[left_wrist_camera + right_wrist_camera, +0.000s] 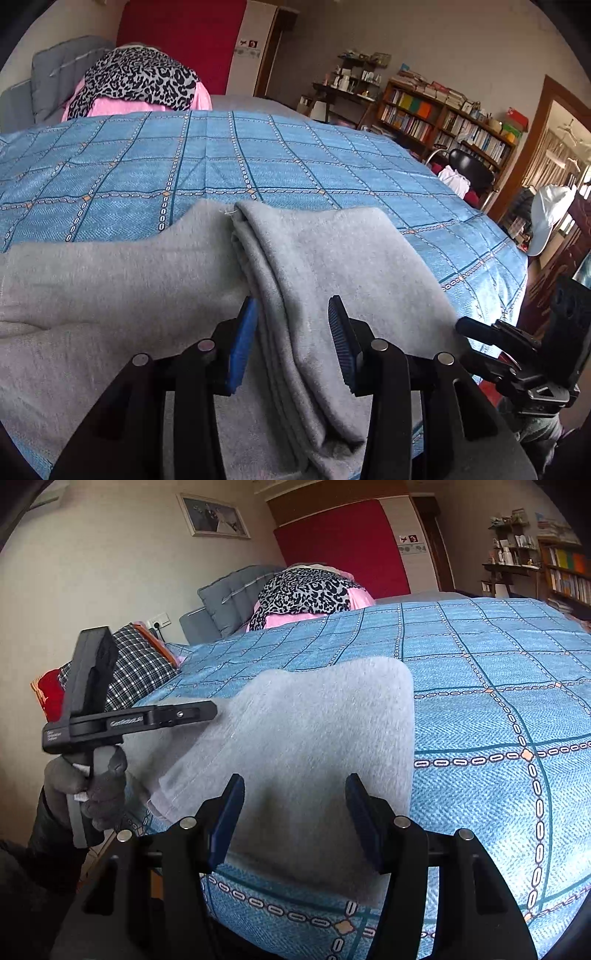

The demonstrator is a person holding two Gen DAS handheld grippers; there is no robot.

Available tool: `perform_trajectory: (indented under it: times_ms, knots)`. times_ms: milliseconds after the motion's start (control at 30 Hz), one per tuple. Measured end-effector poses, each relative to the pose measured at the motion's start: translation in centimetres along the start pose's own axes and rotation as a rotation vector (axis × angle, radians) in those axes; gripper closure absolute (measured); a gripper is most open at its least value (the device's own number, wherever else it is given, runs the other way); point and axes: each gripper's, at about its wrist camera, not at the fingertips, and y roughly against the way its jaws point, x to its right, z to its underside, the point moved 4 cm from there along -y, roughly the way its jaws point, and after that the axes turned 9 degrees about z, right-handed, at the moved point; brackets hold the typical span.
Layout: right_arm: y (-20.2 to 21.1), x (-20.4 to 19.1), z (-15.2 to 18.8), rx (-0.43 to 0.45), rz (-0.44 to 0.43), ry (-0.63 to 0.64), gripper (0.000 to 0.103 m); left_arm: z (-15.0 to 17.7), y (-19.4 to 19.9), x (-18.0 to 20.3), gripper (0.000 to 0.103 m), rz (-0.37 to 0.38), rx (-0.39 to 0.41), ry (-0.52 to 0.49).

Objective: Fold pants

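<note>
Grey pants [155, 280] lie on the blue checked bedspread [258, 158]. In the left wrist view a folded-over part [325, 266] lies on top, with layered edges running between the fingers. My left gripper [293, 314] is open, straddling those edges just above the cloth. In the right wrist view the pants [306, 738] lie flat with a rounded far corner. My right gripper [295, 794] is open above their near end. The left gripper [192, 712] shows at the pants' left edge, held by a gloved hand [96, 786].
The bedspread [498, 701] extends far and right. Leopard-print and pink bedding [136, 85] and a grey headboard [232, 594] lie at the far end. Plaid pillow [140, 668] at left. Bookshelf [443, 118], black chair [472, 170] and doorway [554, 177] at right.
</note>
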Motion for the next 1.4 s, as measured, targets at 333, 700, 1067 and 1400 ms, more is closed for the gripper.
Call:
perform_trajectory:
  times_ms: [333,700,1067,1400]
  knots:
    - [-2.0,0.4,0.8,-0.050,0.067,0.043,0.044,4.0,-1.9,2.4,0.062,0.061,-0.084,-0.044]
    - [-4.1,1.4,-5.4,-0.034,0.102,0.053,0.045,5.0,-1.7,1.9,0.062,0.088,-0.042,-0.047]
    - [-12.8,4.1,-9.8,-0.234,0.176,0.069,0.045,5.1,-1.4,1.3,0.060,0.111,-0.033,-0.032]
    - [-15.4,4.3,-8.5,-0.272,0.220,0.145,0.040,5.6,-1.3,0.9,0.060,0.128,-0.015,-0.035]
